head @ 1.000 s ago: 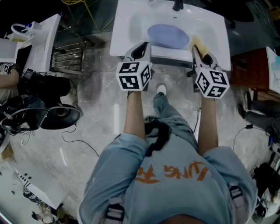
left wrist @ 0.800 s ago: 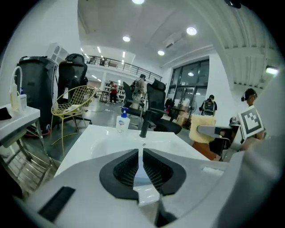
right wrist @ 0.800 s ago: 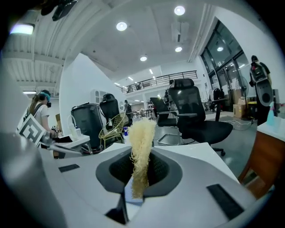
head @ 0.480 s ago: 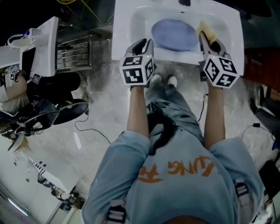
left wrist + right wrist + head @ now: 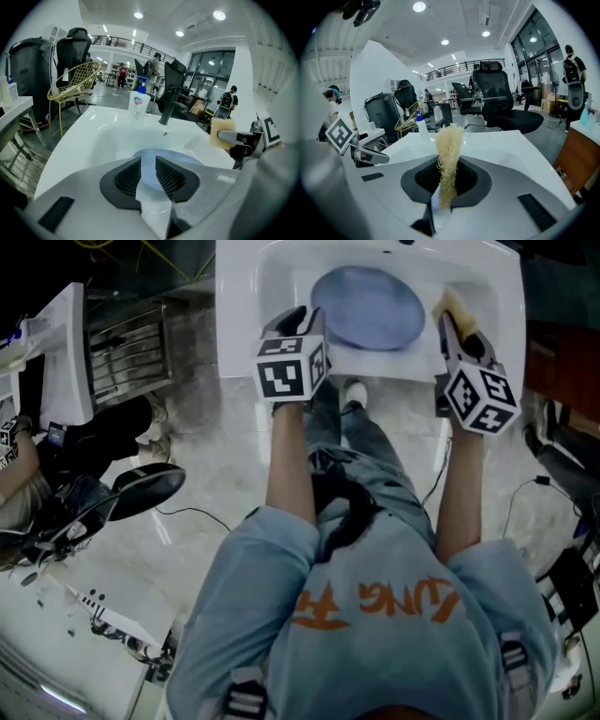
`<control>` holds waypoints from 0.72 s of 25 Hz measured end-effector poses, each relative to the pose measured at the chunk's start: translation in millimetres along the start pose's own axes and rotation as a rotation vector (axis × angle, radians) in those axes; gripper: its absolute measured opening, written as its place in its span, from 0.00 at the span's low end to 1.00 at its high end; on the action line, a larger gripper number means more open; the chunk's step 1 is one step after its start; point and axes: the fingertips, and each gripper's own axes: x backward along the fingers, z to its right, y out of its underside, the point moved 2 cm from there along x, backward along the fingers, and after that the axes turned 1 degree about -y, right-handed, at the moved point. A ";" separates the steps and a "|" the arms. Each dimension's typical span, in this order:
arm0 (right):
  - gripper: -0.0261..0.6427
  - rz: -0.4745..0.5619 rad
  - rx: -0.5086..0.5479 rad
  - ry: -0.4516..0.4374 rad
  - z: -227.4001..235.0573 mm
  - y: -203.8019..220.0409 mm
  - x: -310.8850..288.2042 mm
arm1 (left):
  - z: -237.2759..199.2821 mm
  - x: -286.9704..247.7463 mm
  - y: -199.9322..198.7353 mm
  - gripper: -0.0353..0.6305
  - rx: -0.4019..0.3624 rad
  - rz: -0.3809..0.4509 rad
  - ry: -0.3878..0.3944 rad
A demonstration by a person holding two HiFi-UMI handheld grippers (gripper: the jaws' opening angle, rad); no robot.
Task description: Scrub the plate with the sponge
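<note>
Two task items: we note a plate (image 5: pixel 367 307) and a sponge (image 5: pixel 452 306).
Plate: blue, lying flat in the white sink (image 5: pixel 239 324) basin.
Sponge: pinched upright between the jaws of the right gripper (image 5: pixel 459 329), just right of the plate.
Left gripper (image 5: pixel 295 322): at the sink's near rim; jaws opening, nothing between them.

pale marble floor (image 5: pixel 199 491), black office chairs (image 5: pixel 502 99), round ceiling lights (image 5: pixel 419 7) and tall windows (image 5: pixel 534 50).

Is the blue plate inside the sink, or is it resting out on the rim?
Inside. The plate lies on the bottom of the sink, and the head view shows white basin wall around it.
</note>
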 end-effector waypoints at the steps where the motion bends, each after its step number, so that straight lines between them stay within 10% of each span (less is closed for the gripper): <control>1: 0.10 -0.004 -0.003 0.003 -0.1 0.6 -4.7 | -3.0 -5.9 -0.4 0.19 0.002 -0.018 0.005; 18: 0.10 -0.097 -0.075 0.034 2.4 28.9 -49.4 | -38.5 -93.2 22.2 0.37 0.102 -0.370 0.009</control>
